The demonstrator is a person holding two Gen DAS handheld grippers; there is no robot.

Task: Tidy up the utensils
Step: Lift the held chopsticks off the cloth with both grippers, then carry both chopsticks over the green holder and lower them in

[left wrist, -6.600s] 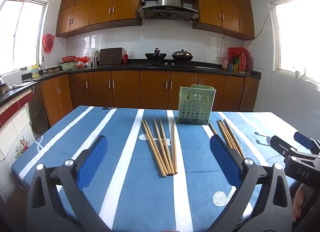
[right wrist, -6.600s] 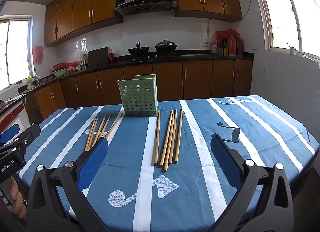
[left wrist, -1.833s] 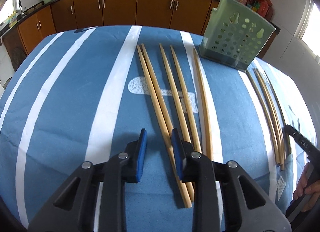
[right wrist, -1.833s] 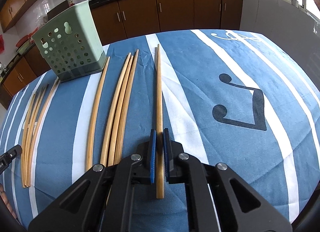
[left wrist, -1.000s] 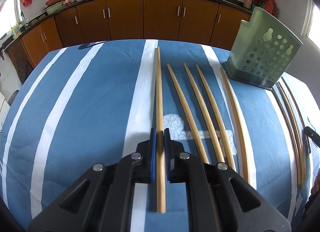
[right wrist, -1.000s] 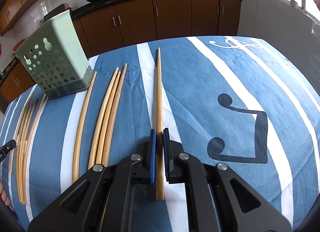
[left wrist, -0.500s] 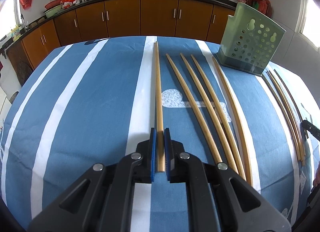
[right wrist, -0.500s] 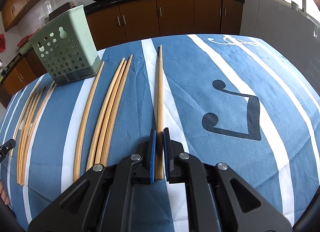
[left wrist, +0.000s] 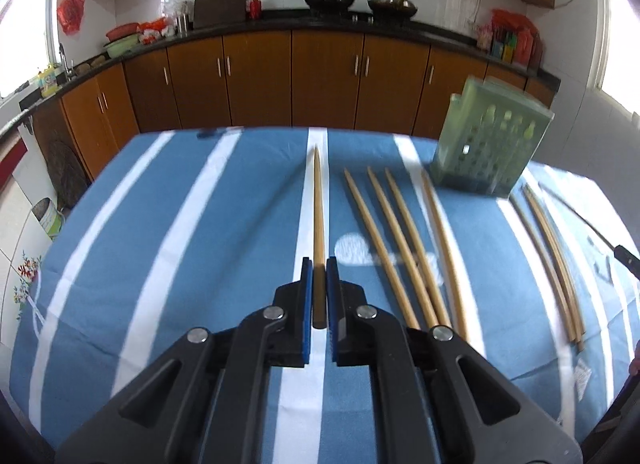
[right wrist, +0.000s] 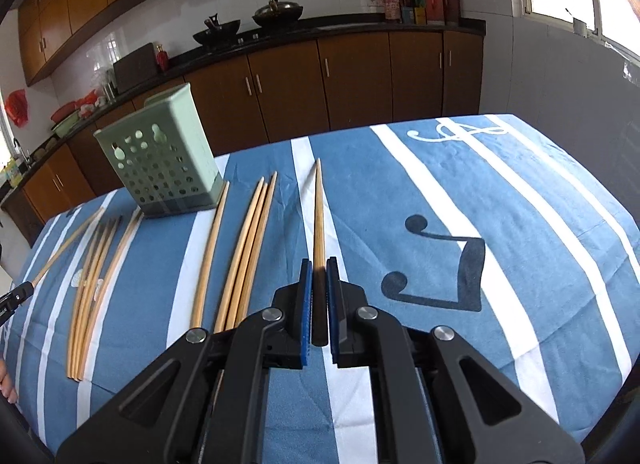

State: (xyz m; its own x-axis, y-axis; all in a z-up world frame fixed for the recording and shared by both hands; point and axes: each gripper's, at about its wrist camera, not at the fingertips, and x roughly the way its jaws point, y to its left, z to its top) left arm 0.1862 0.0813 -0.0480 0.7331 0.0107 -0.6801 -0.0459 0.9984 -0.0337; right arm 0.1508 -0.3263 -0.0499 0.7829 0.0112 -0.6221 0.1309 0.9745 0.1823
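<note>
My left gripper [left wrist: 319,264] is shut on a wooden chopstick [left wrist: 318,204] that points forward, lifted above the blue striped tablecloth [left wrist: 180,224]. My right gripper [right wrist: 319,264] is shut on another wooden chopstick [right wrist: 318,216], also held above the cloth. A green perforated utensil holder [left wrist: 490,140] stands at the table's far side; it also shows in the right wrist view [right wrist: 160,160]. Several loose chopsticks [left wrist: 400,240] lie right of the left gripper. Three chopsticks [right wrist: 250,244] lie left of the right gripper.
More chopsticks [left wrist: 548,252] lie past the holder near the table's right edge, seen as a bundle [right wrist: 96,288] in the right wrist view. Brown kitchen cabinets [left wrist: 320,76] and a black counter with pans stand behind the table. The other gripper's tip [right wrist: 12,298] shows at far left.
Both grippers have risen and tilted up with their chopsticks, lifting them off the cloth. The cabinets and counter now fill more of each view.
</note>
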